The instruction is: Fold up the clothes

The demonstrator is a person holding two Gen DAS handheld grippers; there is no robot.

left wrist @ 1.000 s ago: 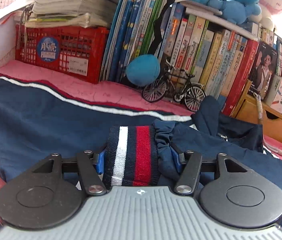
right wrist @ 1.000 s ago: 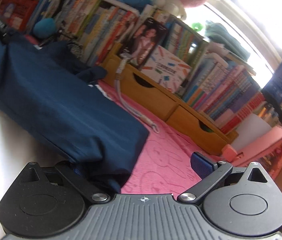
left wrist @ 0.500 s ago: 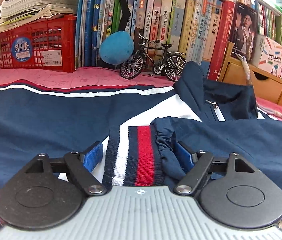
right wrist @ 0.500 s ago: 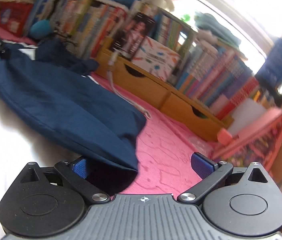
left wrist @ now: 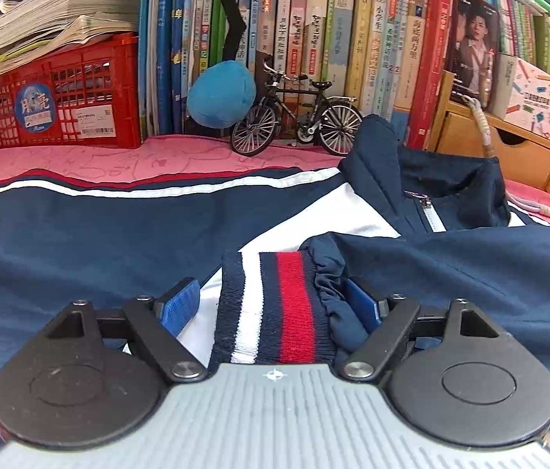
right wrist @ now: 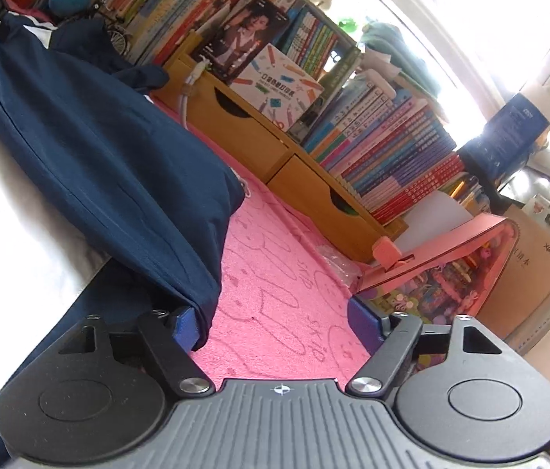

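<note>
My left claw [left wrist: 273, 305] stands spread, the striped cuff [left wrist: 275, 308] lying between its blue pads; the right pad [left wrist: 361, 305] is half buried under gathered sleeve cloth, so I cannot tell if it touches the cuff, while the left pad [left wrist: 179, 306] stands clear of it. The jacket [left wrist: 99, 234] lies flat across the pink mat [left wrist: 79, 156], its collar [left wrist: 443, 187] raised by the toy bicycle [left wrist: 294, 121] and the books [left wrist: 353, 39]; its lower edge is cut off behind my claw's body. A second ago that claw pinched the cuff tight; since then it has opened. My right claw [right wrist: 275, 324] is spread wide too, over bare mat, the folded sleeve's edge [right wrist: 197, 305] draped against its left pad [right wrist: 185, 324], hiding part of it. The far side there is washed out white, so nothing can be made out. Earlier the sleeve covered that pad almost wholly; now more blue shows
</note>
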